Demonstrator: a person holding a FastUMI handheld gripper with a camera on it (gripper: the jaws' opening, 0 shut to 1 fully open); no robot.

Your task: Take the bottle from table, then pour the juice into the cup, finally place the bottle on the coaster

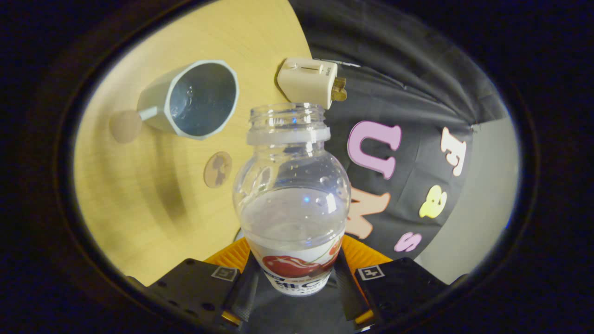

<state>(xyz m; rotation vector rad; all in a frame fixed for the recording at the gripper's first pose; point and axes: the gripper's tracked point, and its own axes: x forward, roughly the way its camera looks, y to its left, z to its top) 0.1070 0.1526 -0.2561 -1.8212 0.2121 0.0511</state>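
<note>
Bright overhead light, soft shadows on the table [139, 208] (fisheye-bent edges), bottle [292, 199] glare.

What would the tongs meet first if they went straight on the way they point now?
Likely the cream toaster: it sits just beyond the open mouth of the bottle the tongs clamp, at the table's edge. Depth is unclear, so they might pass over it.
</note>
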